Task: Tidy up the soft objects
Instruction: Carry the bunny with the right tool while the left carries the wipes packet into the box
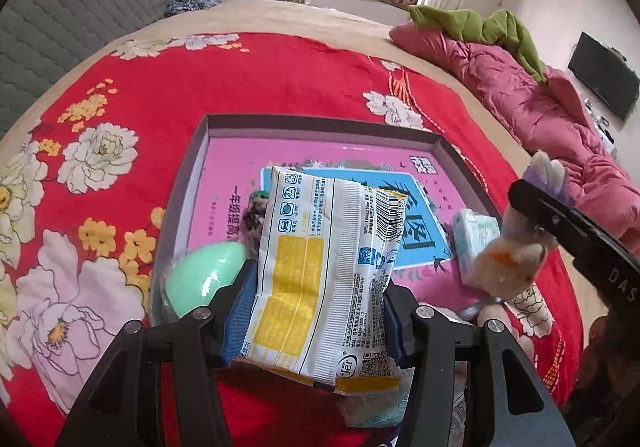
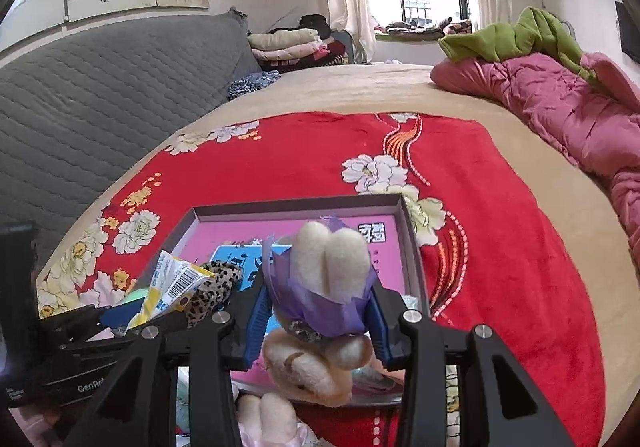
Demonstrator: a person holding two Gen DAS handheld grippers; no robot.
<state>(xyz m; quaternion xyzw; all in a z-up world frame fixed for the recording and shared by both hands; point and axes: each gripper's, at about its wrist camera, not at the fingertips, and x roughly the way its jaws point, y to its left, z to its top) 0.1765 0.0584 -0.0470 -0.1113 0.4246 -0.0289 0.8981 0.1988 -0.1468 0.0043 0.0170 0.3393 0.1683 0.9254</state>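
Left wrist view: my left claw (image 1: 320, 287) grips a packet (image 1: 320, 271), my right claw (image 2: 316, 311) a bunny (image 2: 320, 287), above the tray (image 1: 320, 125) on a red blanket (image 1: 240, 79).

The packet (image 1: 320, 267) hides much of the tray's (image 1: 320, 125) printed floor and part of the leopard toy (image 1: 256, 213). A second plush (image 2: 268, 419) below the tray is cut off by the picture's edge.

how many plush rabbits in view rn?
2. One plush rabbit in a purple dress is clamped in the right gripper above the tray. A second rabbit lies below it at the bottom edge, mostly hidden. Others may be out of sight.
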